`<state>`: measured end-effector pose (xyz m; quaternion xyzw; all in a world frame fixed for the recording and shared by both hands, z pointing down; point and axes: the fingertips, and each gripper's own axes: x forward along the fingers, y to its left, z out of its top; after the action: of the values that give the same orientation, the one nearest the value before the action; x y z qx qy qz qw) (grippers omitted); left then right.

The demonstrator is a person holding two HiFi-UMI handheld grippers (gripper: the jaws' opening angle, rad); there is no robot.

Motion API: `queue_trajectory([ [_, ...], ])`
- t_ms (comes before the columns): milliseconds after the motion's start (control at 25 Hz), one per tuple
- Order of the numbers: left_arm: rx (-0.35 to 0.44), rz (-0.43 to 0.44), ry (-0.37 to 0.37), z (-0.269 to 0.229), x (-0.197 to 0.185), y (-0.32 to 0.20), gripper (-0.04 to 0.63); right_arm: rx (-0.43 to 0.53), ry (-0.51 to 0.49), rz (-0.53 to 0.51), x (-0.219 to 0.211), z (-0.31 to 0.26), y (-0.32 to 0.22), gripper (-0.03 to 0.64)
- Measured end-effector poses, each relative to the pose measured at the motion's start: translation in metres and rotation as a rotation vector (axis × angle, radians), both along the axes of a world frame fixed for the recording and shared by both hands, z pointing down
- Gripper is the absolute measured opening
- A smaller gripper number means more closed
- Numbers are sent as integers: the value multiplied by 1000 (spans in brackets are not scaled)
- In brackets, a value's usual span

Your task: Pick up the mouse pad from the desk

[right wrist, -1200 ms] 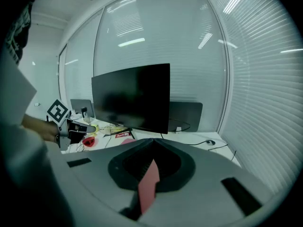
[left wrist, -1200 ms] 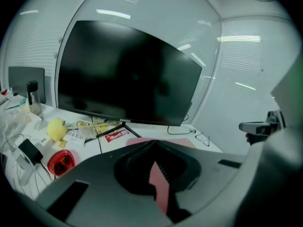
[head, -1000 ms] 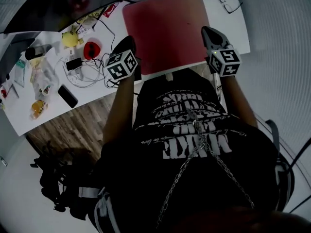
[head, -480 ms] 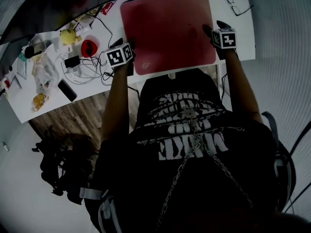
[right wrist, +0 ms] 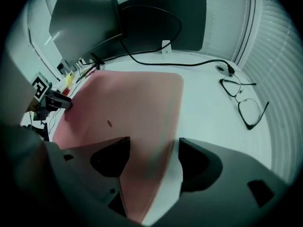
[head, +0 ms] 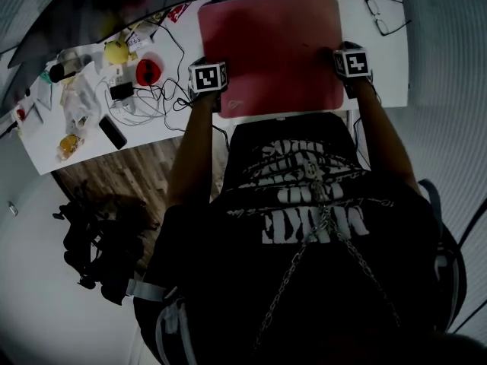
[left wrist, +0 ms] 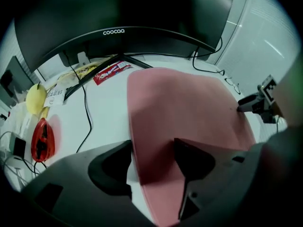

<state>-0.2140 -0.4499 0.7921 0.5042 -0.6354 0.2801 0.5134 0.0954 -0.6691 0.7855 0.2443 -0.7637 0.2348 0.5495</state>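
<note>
A person leans over a white desk (head: 388, 59), a gripper in each hand: the left gripper (head: 208, 82) at the left edge of a red mouse pad (head: 270, 48), the right gripper (head: 351, 68) at its right edge, both sets of jaws just opened. Glasses (head: 386, 17) lie right of the pad; cables (head: 148, 97) and a black phone (head: 112, 131) lie left.

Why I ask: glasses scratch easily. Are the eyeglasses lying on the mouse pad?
No, the eyeglasses lie on the bare white desk beside the mouse pad, apart from its edge.

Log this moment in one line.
left hand-held gripper: jaws just opened, mouse pad left edge between | right hand-held gripper: jaws just opened, right edge between | mouse pad: flat on desk, ungripped
</note>
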Motion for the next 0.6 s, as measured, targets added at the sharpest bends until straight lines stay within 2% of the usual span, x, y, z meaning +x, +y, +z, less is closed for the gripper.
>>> queue_trajectory([
  [160,-92,36,20,7,0,-1,264,-11,16,-32,-9,0,3,264],
  [280,-132,68,40,13,9,1,196,-38,0,-38,-9,0,5,191],
  [360,-113,65,56,11,17,0,138,-100,-47,-19,-15,-5,18,73],
  [440,-64,44,80,1,26,-3,47,-108,-83,-36,-23,-17,27,55],
  [600,31,26,106,-23,34,-5,44,-99,-156,-39,-24,-54,37,54],
])
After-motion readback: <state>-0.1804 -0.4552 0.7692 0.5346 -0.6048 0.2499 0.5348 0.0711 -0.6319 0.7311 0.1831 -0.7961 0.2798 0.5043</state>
